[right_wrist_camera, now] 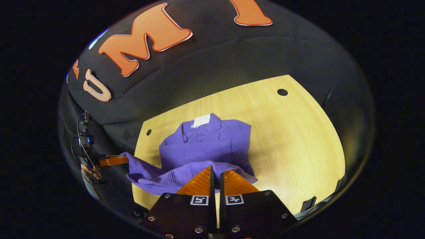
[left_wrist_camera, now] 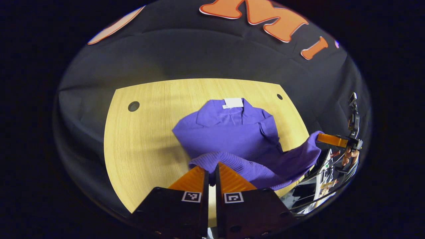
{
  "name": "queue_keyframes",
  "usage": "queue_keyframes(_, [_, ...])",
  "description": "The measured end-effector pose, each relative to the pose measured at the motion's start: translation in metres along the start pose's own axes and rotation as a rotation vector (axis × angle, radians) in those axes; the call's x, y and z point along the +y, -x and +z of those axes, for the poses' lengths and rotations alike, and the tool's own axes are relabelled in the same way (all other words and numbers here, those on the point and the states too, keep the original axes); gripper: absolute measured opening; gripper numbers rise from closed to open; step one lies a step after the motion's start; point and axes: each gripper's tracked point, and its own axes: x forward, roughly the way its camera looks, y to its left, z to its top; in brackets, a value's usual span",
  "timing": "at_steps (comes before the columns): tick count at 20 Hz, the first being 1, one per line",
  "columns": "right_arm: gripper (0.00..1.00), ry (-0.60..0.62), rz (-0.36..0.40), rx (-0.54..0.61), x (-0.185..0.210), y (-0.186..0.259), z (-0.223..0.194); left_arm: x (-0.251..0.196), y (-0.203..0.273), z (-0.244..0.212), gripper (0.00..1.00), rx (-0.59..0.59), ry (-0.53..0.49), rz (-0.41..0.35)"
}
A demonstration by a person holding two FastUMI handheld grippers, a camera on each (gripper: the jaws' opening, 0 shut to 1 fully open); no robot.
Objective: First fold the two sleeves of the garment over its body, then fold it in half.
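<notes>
Both grippers, left gripper (left_wrist_camera: 212,169) and right gripper (right_wrist_camera: 216,172), are closed on the lifted hem of a purple sweater (left_wrist_camera: 229,129) lying on a wooden table (left_wrist_camera: 142,149). Sleeves look already folded in; the half-fold seems underway, needing the hem carried toward the collar.

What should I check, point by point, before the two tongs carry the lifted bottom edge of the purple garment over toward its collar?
1. Sleeves folded over the body: ok; the purple garment lies as a compact shape with both sleeves on it.
2. Left tongs closed on the bottom edge: ok, the fingers stand together with cloth between them.
3. Right tongs closed on the same edge: ok.
4. Edge lifted evenly: not ok; it sags between the two grips.
5. Collar end with the white tag flat on the wooden table: ok.
6. Both cloth layers caught in each grip: cannot tell.
</notes>
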Motion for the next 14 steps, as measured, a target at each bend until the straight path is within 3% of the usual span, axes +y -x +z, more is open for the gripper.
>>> queue_keyframes(2, [0.04, -0.001, 0.023, 0.019, -0.005, -0.018, 0.017, -0.001, -0.015, 0.023, 0.11, -0.014, 0.078, -0.035])
queue_keyframes(5, [0.04, -0.002, 0.039, 0.044, -0.015, -0.048, 0.042, 0.013, -0.045, 0.041, 0.11, -0.011, 0.162, -0.003])
queue_keyframes(14, [0.04, -0.038, 0.103, 0.109, -0.022, -0.121, 0.078, 0.026, -0.104, 0.083, 0.11, -0.087, 0.216, 0.119])
